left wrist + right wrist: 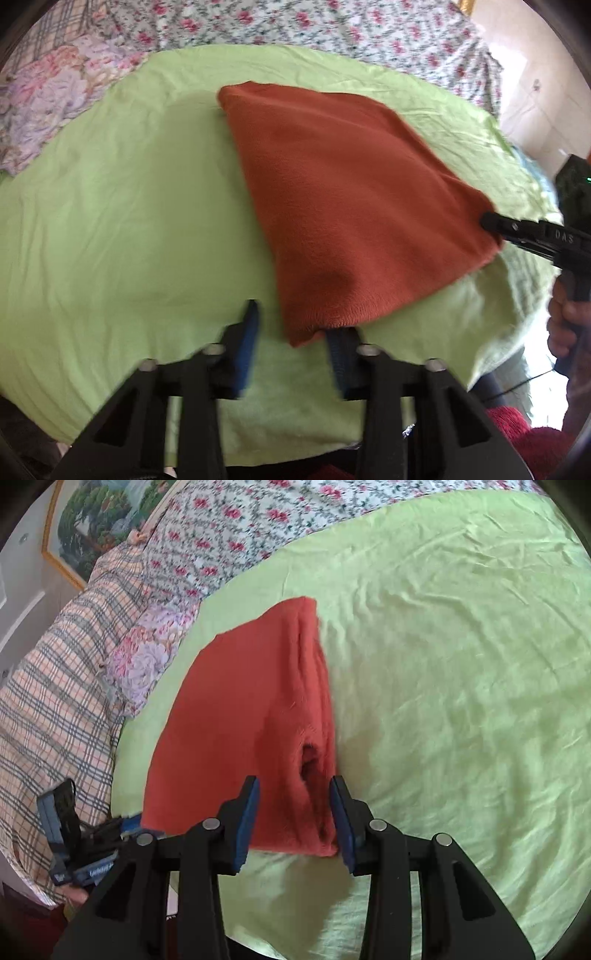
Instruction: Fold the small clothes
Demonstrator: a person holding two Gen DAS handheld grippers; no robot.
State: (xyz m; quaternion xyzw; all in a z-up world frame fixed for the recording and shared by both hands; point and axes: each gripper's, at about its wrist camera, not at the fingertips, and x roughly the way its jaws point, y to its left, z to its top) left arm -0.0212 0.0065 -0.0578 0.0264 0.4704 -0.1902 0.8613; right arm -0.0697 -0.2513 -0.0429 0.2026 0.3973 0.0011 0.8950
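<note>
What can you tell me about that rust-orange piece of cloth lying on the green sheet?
The rust-orange fleecy cloth looks soft and slightly fuzzy, and it is already folded: doubled layers show along one edge. It lies on the wrinkled light green sheet, its near end lifted a little. The right claw has one near corner between its black tips; the left claw meets the other near corner, whose cloth drapes over one blue padded finger. Nothing else touches it.
</note>
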